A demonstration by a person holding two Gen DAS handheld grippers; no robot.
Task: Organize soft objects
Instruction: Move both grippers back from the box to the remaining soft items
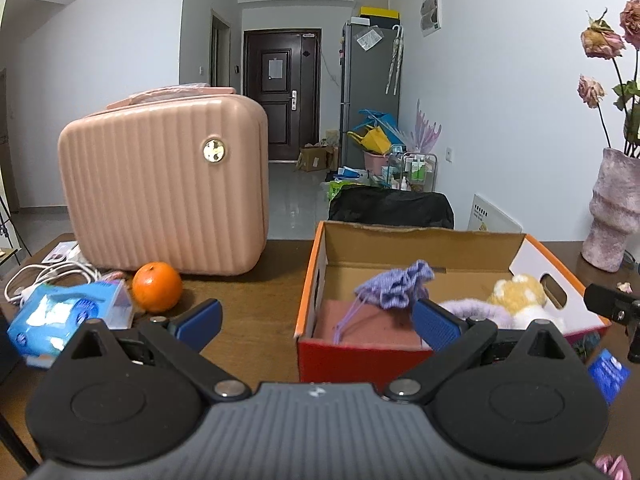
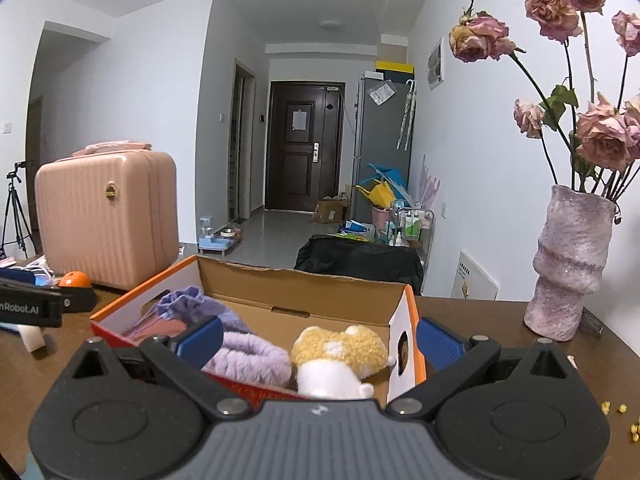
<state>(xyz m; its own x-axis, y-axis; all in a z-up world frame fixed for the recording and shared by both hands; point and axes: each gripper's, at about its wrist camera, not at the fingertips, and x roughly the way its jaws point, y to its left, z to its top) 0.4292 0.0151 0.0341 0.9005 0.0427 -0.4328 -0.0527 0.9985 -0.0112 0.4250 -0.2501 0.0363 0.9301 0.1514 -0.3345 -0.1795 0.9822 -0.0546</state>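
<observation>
Inside the cardboard box (image 2: pixel 280 300): yellow-white plush toy (image 2: pixel 340 360), lilac fluffy band (image 2: pixel 252 360), knit pouch (image 1: pixel 396 284). All light, squashy; pinch plush mid-body. Left gripper (image 1: pixel 316 324) & right gripper (image 2: pixel 318 340) both spread, empty.

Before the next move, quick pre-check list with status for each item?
1. Left claw open and empty: ok.
2. Right claw open and empty: ok.
3. Cardboard box open at the top, upright on the table: ok.
4. Soft items inside the box: knitted purple pouch, fluffy lilac piece, yellow-and-white plush: ok.
5. Any soft object still outside the box: cannot tell; a pink item is cut off at the frame edge.
6. Orange clear of the box: ok.
</observation>
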